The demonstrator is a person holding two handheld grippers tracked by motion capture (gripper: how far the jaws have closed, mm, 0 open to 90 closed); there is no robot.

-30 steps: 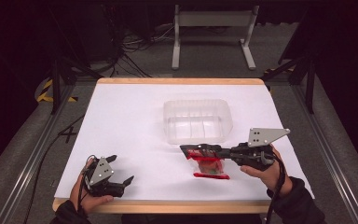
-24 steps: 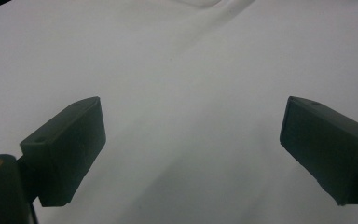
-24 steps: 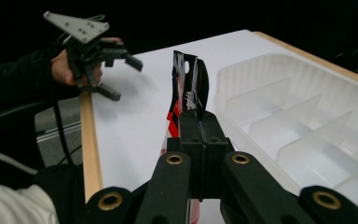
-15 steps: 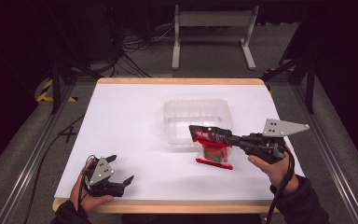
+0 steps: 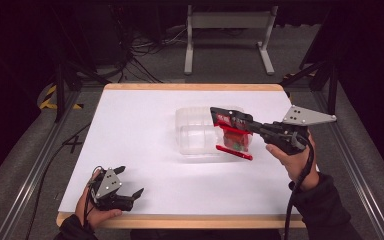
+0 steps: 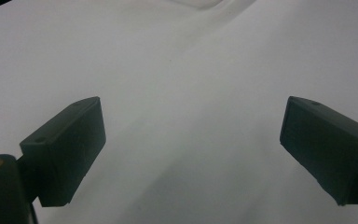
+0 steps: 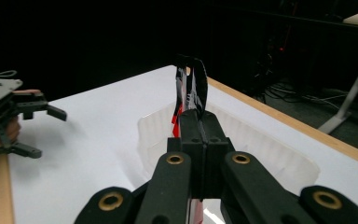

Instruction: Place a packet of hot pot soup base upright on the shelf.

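So far, the pick-up part of the work appears to be done. The red snack packet (image 5: 234, 137) is clamped by its upper edge between the closed jaws of the right gripper (image 5: 219, 116) and is held clear of the desk (image 5: 140, 125), hanging down from the jaws with its lower red edge slanting toward the person. In the high view the packet is seen over the near right part of the clear plastic tray (image 5: 200, 135), which stands upright and seemingly empty near the middle of the desk. In the right gripper view the jaws are pressed flat together on the packet's edge (image 7: 191, 93), which rises beyond the tips, with the ribbed tray wall (image 7: 261, 144) spread out below and past them.

The left gripper (image 5: 127, 187) is rested on the near left corner of the desk, well apart from the tray and the packet. Its jaws are spread wide with nothing between them, and bare white desk surface is seen between them in the left gripper view (image 6: 191, 116).

What is left, judging by how things lie, is the placing itself: the packet would need to be carried a little farther over the tray's hollow, lowered into it, and released. Whether the packet's lower edge already touches the tray's rim cannot be told. No part seems needed from the left gripper unless the light tray must be steadied.
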